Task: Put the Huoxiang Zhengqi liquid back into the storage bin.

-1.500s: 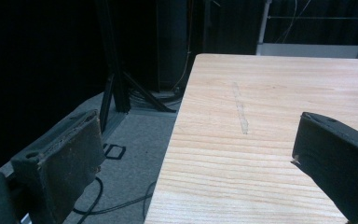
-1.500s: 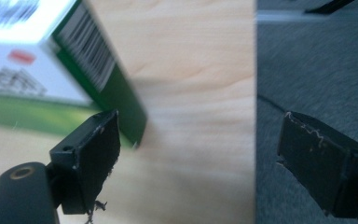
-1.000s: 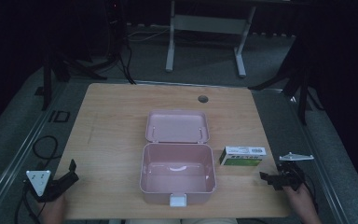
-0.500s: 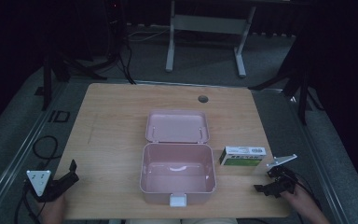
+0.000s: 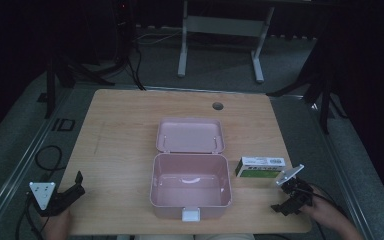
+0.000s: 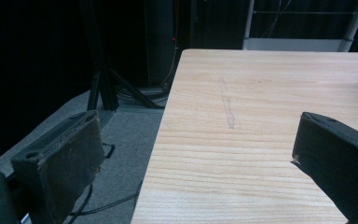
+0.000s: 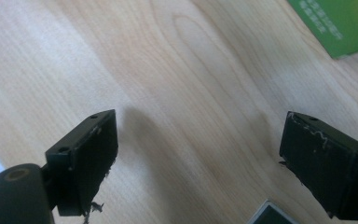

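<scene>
Now I'd swing my right gripper (image 5: 291,199), jaws spread and empty, from the table's (image 5: 125,125) right front corner squarely over the carton (image 5: 260,167) beside the box (image 5: 190,186).

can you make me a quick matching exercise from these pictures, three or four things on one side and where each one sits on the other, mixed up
Things:
1. pink box
2. green and white carton
3. left gripper
4. round hole

Places:
A. far side of the table, past the open lid
B. near left corner of the table, jaws apart
C. middle of the table, lid folded back
D. just right of the pink box

Pairs: 1-C, 2-D, 3-B, 4-A
</scene>
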Demonstrator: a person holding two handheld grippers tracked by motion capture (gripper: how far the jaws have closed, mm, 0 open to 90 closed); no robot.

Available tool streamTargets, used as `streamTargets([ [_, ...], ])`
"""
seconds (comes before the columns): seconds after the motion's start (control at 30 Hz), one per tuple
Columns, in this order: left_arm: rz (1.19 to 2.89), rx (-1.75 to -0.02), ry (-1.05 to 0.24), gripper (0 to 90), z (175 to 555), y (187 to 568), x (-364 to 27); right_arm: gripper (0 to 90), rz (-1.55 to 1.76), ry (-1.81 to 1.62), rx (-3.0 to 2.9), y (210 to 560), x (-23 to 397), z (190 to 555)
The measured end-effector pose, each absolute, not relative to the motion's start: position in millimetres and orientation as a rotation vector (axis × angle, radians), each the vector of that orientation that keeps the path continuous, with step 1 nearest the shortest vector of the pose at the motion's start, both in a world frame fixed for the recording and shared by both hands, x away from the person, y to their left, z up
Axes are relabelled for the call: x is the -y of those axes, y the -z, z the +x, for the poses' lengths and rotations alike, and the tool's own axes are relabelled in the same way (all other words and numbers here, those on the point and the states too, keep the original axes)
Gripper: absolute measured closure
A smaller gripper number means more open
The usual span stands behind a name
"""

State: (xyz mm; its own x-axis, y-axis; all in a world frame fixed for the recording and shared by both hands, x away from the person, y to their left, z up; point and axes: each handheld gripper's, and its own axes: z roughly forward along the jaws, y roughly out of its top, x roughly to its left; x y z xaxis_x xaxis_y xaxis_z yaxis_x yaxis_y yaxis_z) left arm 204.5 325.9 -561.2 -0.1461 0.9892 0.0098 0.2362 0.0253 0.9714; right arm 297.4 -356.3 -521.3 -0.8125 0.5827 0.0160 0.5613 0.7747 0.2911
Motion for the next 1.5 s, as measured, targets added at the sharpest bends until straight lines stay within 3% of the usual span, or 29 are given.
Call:
streamTargets([
  [1.13, 1.312, -1.499, -1.187, 2.1, 204.8, 561.3, -325.7, 11.4, 0.301, -0.078, -3.16, 497.0, 292.7, 291.2],
  [1.5, 1.315, -1.497, -1.185, 2.1, 204.9, 561.3, -325.6, 15.5, 0.117, -0.067, -3.174, 481.2, 270.8, 287.4],
])
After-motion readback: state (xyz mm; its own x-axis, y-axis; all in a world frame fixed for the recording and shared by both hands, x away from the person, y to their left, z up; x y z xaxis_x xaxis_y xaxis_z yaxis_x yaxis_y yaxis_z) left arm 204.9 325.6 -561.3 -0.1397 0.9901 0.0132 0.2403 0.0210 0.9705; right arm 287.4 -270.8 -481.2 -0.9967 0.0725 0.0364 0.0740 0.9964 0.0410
